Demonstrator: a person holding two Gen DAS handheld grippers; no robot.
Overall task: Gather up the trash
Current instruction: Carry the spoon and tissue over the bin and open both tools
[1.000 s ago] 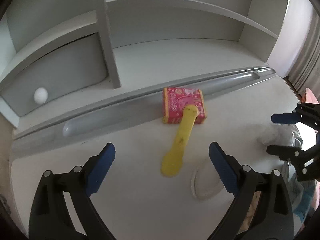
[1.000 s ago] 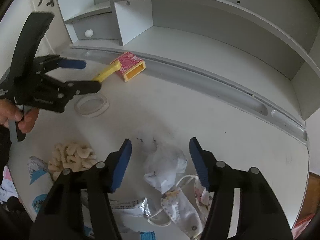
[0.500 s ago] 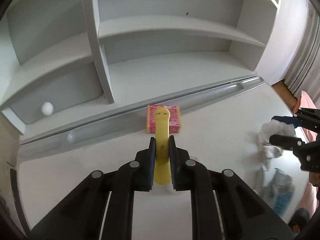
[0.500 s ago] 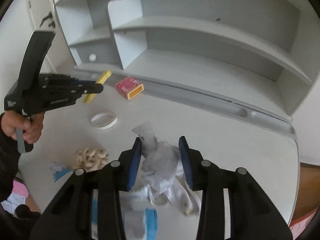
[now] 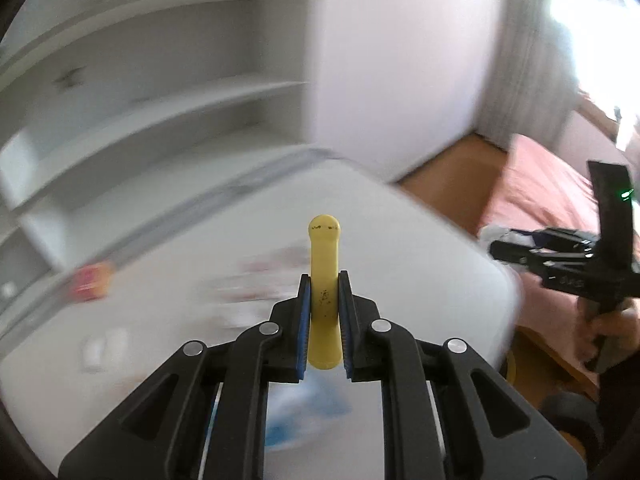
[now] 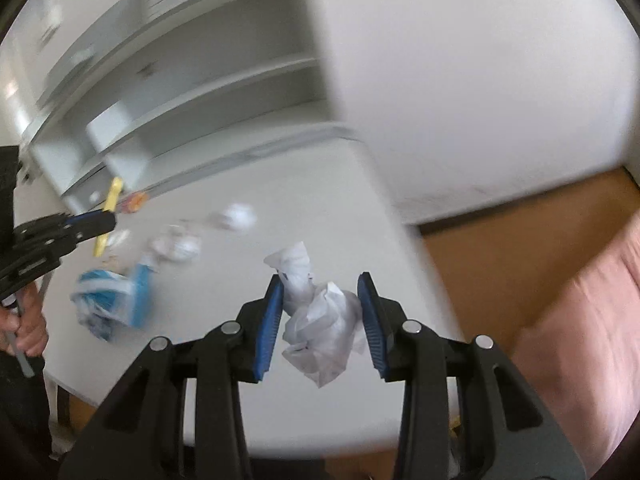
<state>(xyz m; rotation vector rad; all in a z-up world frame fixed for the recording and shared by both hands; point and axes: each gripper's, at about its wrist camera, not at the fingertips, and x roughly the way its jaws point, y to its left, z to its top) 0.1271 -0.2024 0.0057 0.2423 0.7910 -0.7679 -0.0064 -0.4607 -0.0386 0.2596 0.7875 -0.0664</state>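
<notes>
My left gripper (image 5: 323, 312) is shut on a yellow plastic stick (image 5: 324, 256) and holds it up above the white desk (image 5: 420, 248). It also shows in the right wrist view (image 6: 86, 224), with the yellow stick (image 6: 110, 204) in it. My right gripper (image 6: 322, 312) is shut on a crumpled white tissue wad (image 6: 320, 312) and holds it above the desk's right edge (image 6: 404, 240). In the left wrist view the right gripper (image 5: 508, 250) is out past the desk's right side.
On the desk lie a blue and white wrapper (image 6: 112, 296), white crumpled pieces (image 6: 178, 246), a small white wad (image 6: 240, 216) and a red box (image 5: 90, 284). White shelves (image 5: 160, 120) stand behind. A wooden floor (image 6: 512, 232) and a pink bed (image 5: 552, 196) are to the right.
Both grippers have lifted and swung to the right, the left with the yellow stick, the right with the tissue wad. The views are now blurred by motion.
</notes>
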